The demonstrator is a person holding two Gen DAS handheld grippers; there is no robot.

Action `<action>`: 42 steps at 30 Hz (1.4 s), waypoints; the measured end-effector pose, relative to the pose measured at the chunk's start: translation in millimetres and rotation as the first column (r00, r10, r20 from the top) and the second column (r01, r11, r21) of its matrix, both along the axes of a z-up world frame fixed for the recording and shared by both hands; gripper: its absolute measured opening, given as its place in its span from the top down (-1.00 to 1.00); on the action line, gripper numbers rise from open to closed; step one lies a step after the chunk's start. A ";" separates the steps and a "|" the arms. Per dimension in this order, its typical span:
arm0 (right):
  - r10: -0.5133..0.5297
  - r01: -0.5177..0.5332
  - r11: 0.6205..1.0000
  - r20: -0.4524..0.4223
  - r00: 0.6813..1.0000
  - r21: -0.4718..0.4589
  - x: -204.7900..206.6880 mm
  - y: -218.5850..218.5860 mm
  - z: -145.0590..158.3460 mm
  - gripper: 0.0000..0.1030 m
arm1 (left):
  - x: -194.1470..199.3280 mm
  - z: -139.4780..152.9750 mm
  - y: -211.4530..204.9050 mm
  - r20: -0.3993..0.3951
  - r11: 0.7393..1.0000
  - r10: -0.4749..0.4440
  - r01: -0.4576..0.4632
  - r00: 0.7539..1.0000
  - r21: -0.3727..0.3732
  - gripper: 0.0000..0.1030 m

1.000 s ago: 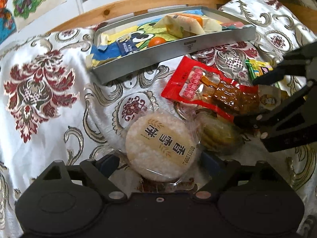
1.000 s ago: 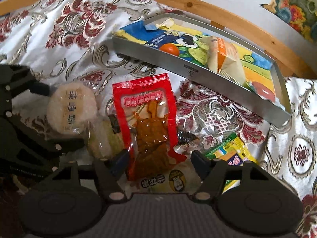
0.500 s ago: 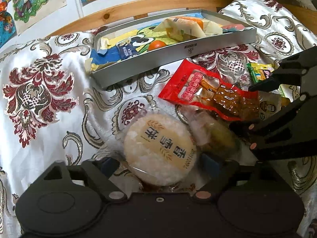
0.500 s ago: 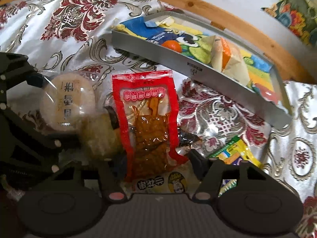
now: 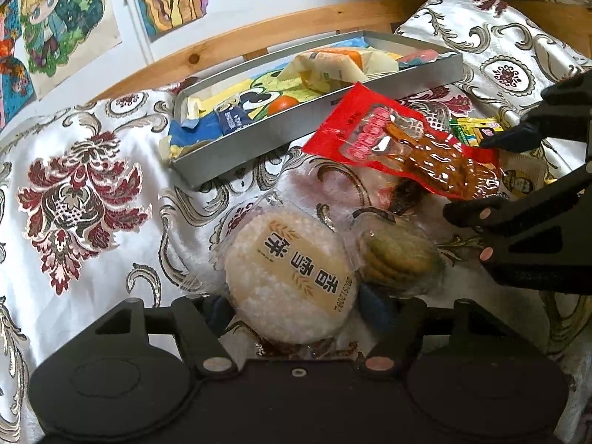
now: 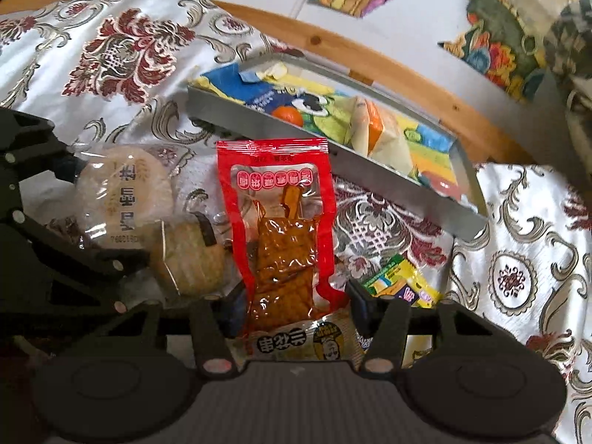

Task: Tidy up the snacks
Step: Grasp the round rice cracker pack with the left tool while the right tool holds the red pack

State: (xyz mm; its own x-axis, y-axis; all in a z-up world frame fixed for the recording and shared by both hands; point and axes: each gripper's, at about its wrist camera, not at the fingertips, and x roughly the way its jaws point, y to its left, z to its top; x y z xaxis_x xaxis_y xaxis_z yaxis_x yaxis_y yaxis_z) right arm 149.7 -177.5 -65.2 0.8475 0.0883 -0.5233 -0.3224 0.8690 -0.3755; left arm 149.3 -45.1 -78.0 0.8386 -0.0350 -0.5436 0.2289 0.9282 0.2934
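Observation:
A round rice cracker (image 5: 292, 277) in clear wrap sits between the fingers of my left gripper (image 5: 296, 309), which is shut on its sides. In the right wrist view that cracker (image 6: 125, 199) and my left gripper (image 6: 100, 214) are at the left. My right gripper (image 6: 296, 301) is shut on the lower end of a red packet of brown skewers (image 6: 281, 222). From the left wrist view the red packet (image 5: 399, 148) hangs tilted above the cloth, just before the grey metal tray (image 5: 259, 140), with my right gripper (image 5: 477, 175) at the right.
The tray (image 6: 370, 181) holds a small orange fruit (image 6: 288, 114), a pale wrapped packet (image 6: 377, 133) and blue wrappers. A wrapped green biscuit stack (image 5: 399, 259) lies beside the cracker. A yellow-green packet (image 6: 399, 281) lies on the patterned cloth. A wooden rim and a wall with drawings stand behind.
Both pairs of fingers have narrowed onto their packets. The red packet has come up off the cloth toward the tray. Both views have tilted up, showing more of the wall.

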 end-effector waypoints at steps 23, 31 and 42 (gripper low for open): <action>-0.022 0.021 0.999 0.033 0.999 0.025 -7.5 -4.8 10.4 -0.16 | -24.6 4.7 -13.6 0.103 0.995 -0.094 0.088 0.990 0.055 0.11; -0.025 0.024 0.999 0.036 0.999 0.028 -11.9 -5.8 11.9 -0.16 | -28.4 5.7 -16.0 0.106 0.992 -0.121 0.118 0.987 0.039 0.46; -0.023 0.020 0.999 0.075 0.997 0.047 -23.1 -7.8 28.4 -0.14 | -38.0 24.6 -13.5 0.151 0.994 -0.112 0.113 0.982 0.000 0.61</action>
